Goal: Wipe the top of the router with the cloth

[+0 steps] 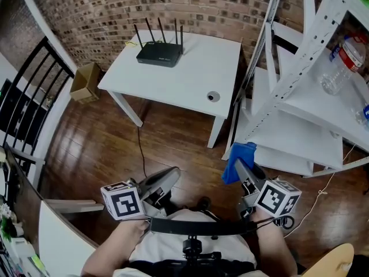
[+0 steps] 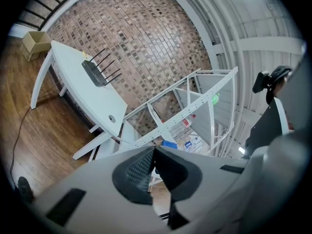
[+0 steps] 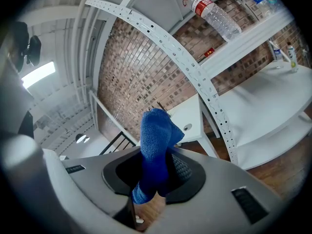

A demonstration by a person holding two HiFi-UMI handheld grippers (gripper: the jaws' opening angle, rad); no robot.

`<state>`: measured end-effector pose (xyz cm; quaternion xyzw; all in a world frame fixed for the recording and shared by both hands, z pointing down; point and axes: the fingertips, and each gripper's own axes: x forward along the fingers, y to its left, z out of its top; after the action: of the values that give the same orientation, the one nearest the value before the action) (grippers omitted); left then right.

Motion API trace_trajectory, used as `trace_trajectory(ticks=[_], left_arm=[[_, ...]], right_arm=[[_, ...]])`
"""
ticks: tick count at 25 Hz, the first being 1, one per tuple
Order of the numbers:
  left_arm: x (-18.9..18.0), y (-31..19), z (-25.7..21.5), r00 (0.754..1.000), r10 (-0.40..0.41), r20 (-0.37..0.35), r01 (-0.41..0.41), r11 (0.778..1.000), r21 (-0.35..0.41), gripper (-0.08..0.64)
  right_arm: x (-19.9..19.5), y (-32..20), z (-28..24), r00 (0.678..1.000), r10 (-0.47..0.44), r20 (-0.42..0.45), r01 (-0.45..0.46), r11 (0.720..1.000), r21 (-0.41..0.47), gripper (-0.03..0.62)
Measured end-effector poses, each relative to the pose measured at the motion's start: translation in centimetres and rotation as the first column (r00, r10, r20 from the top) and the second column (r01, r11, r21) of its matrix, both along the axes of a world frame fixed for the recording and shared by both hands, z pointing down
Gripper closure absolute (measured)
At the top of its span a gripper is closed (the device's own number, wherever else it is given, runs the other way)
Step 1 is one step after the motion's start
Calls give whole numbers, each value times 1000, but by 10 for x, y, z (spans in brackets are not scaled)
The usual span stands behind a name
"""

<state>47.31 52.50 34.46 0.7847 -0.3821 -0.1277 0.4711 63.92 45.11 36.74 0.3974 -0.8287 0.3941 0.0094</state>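
- The table (image 1: 190, 77) stands against the brick wall, well ahead of the person, with a white rack (image 1: 311, 91) just beside it on the right. Judging by the open floor between, the person has not yet come within reach.
- The router (image 1: 157, 53) sits flat near the table's far-left edge, its 4 antennas upright. Its top is bare and open to a wipe from above, though the antennas at the back probably limit the stroke.
- The left gripper (image 2: 155, 149) is held low by the person's body. Its 2 jaws are pressed together at the tips with nothing between them, so it is likely idle or free to steady the router.
- The right gripper (image 3: 157, 165) is clenched on the cloth (image 3: 156, 140) — the jaws pinch its lower part.
- The blue cloth stands bunched above the jaws, well apart from the router, so a loose end is ready to meet the router's top. No wiping has begun.
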Motion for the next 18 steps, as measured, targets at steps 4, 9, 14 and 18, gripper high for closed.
trace_trajectory(ticks=[4, 9, 14, 18], left_arm=[[-3, 3, 0, 1000, -6, -2, 6, 1000, 2, 558], [-6, 6, -2, 1000, -10, 0, 10, 1000, 2, 558], [-6, 6, -1, 1000, -10, 1, 10, 1000, 2, 558], [-5, 7, -1, 1000, -13, 1, 13, 1000, -1, 558]], right_arm=[[-4, 3, 1, 1000, -5, 0, 5, 1000, -3, 466], [-8, 7, 2, 1000, -16, -3, 16, 1000, -12, 466], [-9, 8, 4, 1000, -20, -6, 20, 1000, -14, 466], [-7, 8, 5, 1000, -19, -6, 19, 1000, -21, 466]])
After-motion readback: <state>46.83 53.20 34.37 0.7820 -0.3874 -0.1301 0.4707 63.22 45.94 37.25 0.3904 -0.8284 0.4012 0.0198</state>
